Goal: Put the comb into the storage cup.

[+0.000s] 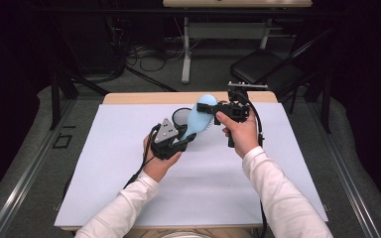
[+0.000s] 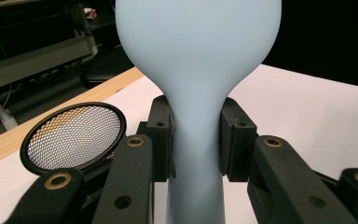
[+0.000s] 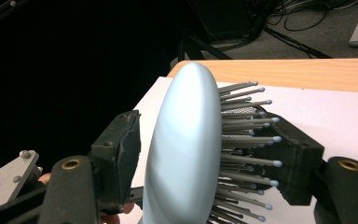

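Black jaws of my left gripper point(image 2: 196, 140) clamp the neck of the pale blue plastic paddle hairbrush point(image 1: 198, 118), held above the white table mat point(image 1: 129, 148), long axis rising away toward my right gripper point(image 3: 205, 154), whose half-closed jaws bracket the head, one pad among the bristles; round black mesh strainer point(image 2: 72, 136) lies left, open mat right
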### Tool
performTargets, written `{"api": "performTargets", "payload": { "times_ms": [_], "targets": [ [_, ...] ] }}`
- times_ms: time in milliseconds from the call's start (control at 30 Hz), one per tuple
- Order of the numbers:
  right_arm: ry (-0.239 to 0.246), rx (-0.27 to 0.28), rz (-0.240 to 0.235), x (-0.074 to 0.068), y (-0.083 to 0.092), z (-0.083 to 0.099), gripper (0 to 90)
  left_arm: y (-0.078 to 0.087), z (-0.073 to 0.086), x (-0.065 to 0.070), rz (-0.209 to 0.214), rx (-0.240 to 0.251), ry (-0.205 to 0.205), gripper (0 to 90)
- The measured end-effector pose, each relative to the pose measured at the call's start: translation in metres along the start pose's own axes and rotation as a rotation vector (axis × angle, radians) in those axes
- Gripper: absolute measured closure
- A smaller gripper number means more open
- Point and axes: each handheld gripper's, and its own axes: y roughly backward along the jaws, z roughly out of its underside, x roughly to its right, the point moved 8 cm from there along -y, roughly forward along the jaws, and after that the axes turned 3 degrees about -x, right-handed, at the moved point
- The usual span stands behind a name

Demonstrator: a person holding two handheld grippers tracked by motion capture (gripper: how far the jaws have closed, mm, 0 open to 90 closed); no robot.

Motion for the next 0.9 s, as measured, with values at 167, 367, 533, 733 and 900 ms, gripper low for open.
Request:
{"api": "performTargets", "payload": {
  "times_ms": [167, 367, 533, 733, 900],
  "targets": [
    [-0.004, 0.001, 0.006, 0.0004, -0.0003, 0.0, 32.8, -0.0001, 0.0003, 0.0009, 0.0, -0.005, -0.003, 69.8],
    [-0.013, 0.007, -0.012, -0.0015, -0.0006, -0.0004, 39.1, 0.0, 0.0001, 0.001, 0.0, -0.002, -0.004, 69.8],
    [-0.021, 0.007, -0.017, -0.0017, -0.0014, -0.0002, 39.1, 0.0001, 0.0, 0.001, 0.0, -0.001, -0.003, 69.8],
    [-0.055, 0.008, -0.027, -0.0021, -0.0016, 0.0001, 39.4, 0.0001, -0.0001, 0.0012, 0.002, 0.0, -0.004, 69.8],
    [-0.071, 0.013, -0.024, -0.0023, -0.0015, 0.0, 40.0, 0.0003, -0.0001, 0.0012, 0.001, 0.0, -0.004, 69.8]
  ]
}}
